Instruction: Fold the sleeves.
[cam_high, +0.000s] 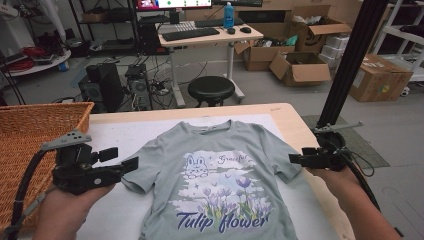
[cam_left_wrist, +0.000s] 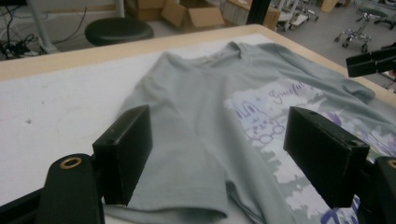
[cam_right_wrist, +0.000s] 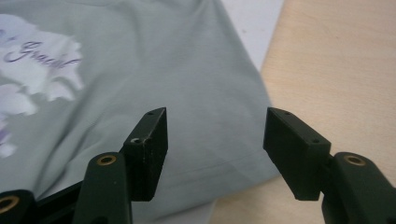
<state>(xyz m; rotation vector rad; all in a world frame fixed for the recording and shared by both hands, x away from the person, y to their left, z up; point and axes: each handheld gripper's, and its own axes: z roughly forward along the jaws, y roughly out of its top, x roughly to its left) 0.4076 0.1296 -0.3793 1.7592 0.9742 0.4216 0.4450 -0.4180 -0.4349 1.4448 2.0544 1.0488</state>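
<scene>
We are lowering both open, empty tongs, left tongs (cam_high: 121, 159) and right tongs (cam_high: 296, 159), squarely onto the T-shirt (cam_high: 220, 175) sleeve hems, pinching only 1 layer each.

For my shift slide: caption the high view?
Open left gripper and right gripper flank the sleeves of a grey T-shirt laid flat.

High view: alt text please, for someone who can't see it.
A grey-green T-shirt printed "Tulip flower" lies flat, face up, on a white-covered table. The left gripper and right gripper, both open, point at its sleeves. A wicker basket sits at the left.
</scene>
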